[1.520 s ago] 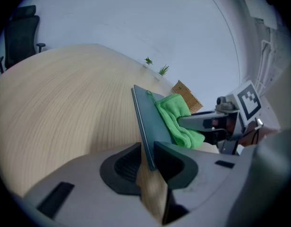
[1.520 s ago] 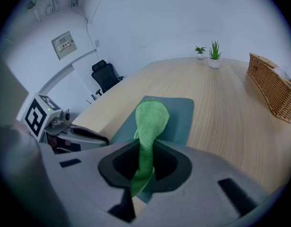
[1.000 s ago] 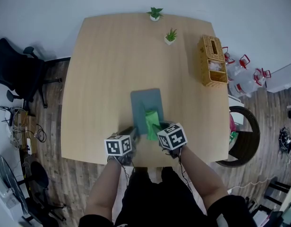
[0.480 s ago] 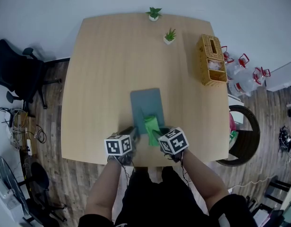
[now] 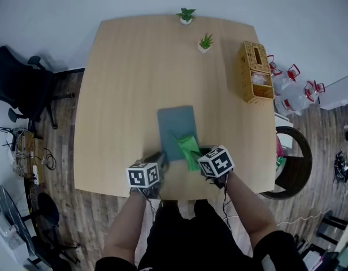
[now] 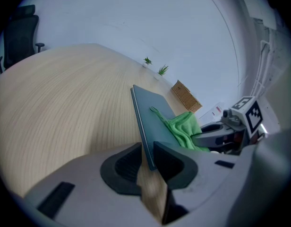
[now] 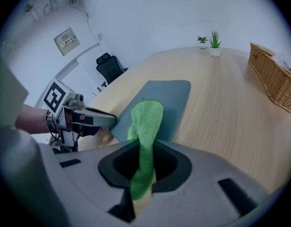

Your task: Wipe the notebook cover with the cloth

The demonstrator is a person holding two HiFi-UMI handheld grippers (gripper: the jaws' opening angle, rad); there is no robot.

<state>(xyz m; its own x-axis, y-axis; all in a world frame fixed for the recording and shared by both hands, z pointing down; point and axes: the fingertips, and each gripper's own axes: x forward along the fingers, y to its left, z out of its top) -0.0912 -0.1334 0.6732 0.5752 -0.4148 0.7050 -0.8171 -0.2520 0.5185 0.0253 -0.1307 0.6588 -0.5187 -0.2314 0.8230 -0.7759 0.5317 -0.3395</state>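
Note:
A grey-blue notebook (image 5: 175, 130) lies flat on the wooden table (image 5: 134, 83), near its front edge. My left gripper (image 5: 160, 158) is shut on the notebook's near left corner (image 6: 146, 145), with the thin edge pinched between its jaws. My right gripper (image 5: 198, 156) is shut on a green cloth (image 5: 188, 148). The cloth (image 7: 146, 119) trails out of the jaws onto the notebook's near right part (image 7: 171, 96). In the left gripper view the cloth (image 6: 185, 126) rests on the cover beside the right gripper (image 6: 216, 137). The left gripper (image 7: 91, 118) also shows in the right gripper view.
A wicker tissue basket (image 5: 254, 72) stands at the table's right edge. Two small potted plants (image 5: 186, 16) (image 5: 204, 42) stand at the far side. A black office chair (image 5: 16, 83) is on the floor to the left, and water bottles (image 5: 292, 92) to the right.
My right gripper has shifted to the right with the cloth, dragging it across the notebook's near end. The left gripper and the notebook have stayed put.

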